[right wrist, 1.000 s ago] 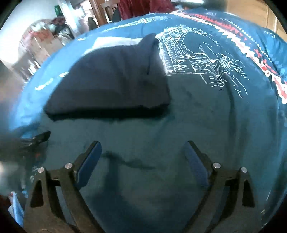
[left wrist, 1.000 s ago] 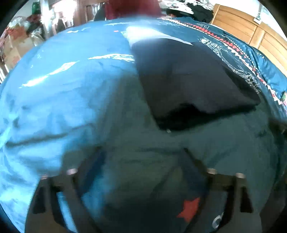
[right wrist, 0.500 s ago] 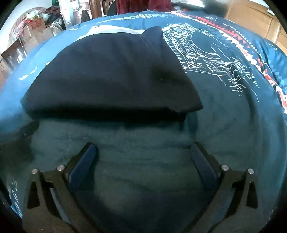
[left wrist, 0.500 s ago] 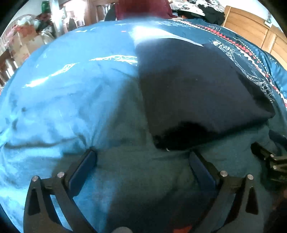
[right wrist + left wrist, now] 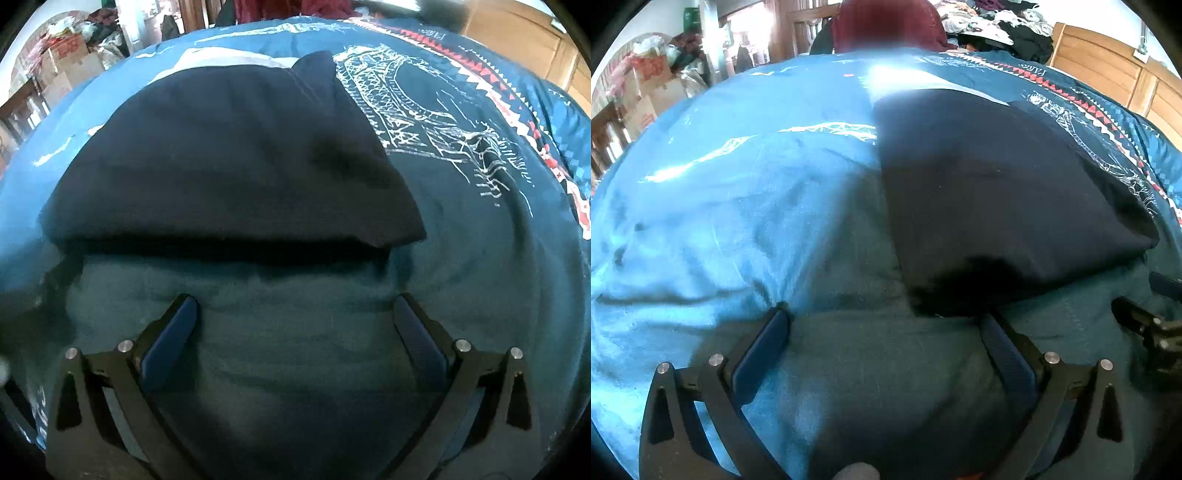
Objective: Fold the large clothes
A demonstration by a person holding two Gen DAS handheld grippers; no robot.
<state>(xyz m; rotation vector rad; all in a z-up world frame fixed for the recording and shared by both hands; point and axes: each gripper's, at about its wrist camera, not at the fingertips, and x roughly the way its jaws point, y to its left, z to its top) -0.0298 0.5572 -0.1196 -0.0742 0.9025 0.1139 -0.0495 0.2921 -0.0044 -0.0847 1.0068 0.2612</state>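
1. The left gripper (image 5: 884, 325) hangs low over the teal-blue bedspread with white line drawings and a red-and-white zigzag border (image 5: 746, 206), its two blue-padded fingers (image 5: 759, 354) spread wide with nothing between them but the spread.
2. The right gripper (image 5: 295, 314) is likewise wide apart and empty, its blue pads (image 5: 421, 339) close above the same bedspread (image 5: 480, 258); its black frame shows at the right edge of the left view (image 5: 1152, 332).
3. One folded dark navy garment (image 5: 229, 166) lies flat on the bedspread just ahead of both grippers; in the left view its near corner (image 5: 997, 206) sits just past the right-hand finger.
4. A pale patch of cloth (image 5: 229, 57) peeks out behind the garment's far edge.
5. Farther off stand cardboard boxes (image 5: 70, 62), apparently with bags piled on top; their contents cannot be made out. Wooden panelling (image 5: 1108, 70) and a heap of clothes (image 5: 997, 22) are on the right.
6. Compared with a second ago, both grippers have moved closer: the garment fills much more of each view, and the jaws remain open.
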